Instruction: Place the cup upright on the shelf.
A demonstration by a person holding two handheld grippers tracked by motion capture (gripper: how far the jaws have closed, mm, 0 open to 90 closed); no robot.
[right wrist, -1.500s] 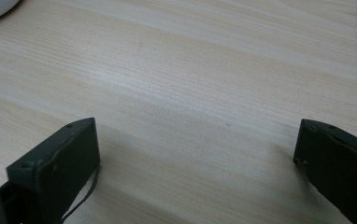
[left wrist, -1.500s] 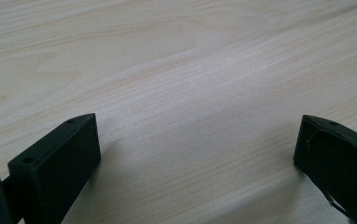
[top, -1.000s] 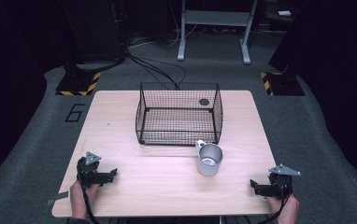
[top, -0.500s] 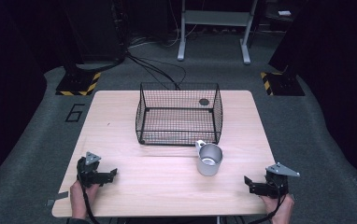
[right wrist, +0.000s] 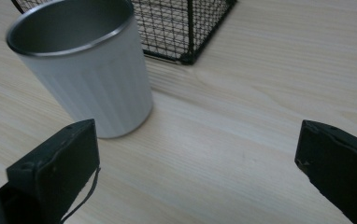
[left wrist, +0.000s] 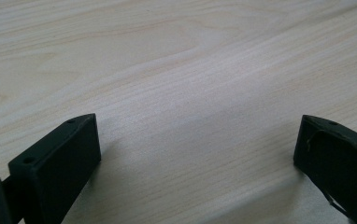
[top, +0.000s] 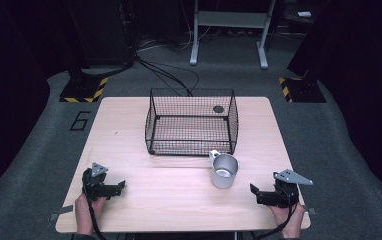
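A metal mug (top: pixel 224 171) stood upright on the tabletop (top: pixel 129 135), just in front of the near right corner of a black wire basket (top: pixel 191 121), its handle turned toward the basket. A small dark round object (top: pixel 218 109) lay inside the basket near its far right side.

The right tool (top: pixel 260 194) was at the near right of the tabletop, jaws spread wide and holding nothing — its own view showed the mug (right wrist: pixel 84 65) ahead and to the left, apart from the jaws. The left tool (top: pixel 114 187) was at the near left, jaws likewise wide and empty over bare wood.

The tabletop was pale wood grain. It stood on grey floor (top: pixel 39 150) marked with a "6" (top: pixel 80 120); cables (top: pixel 166 75) and yellow-black striped bases (top: pixel 84 90) lay beyond it, and the room's surroundings were dark.
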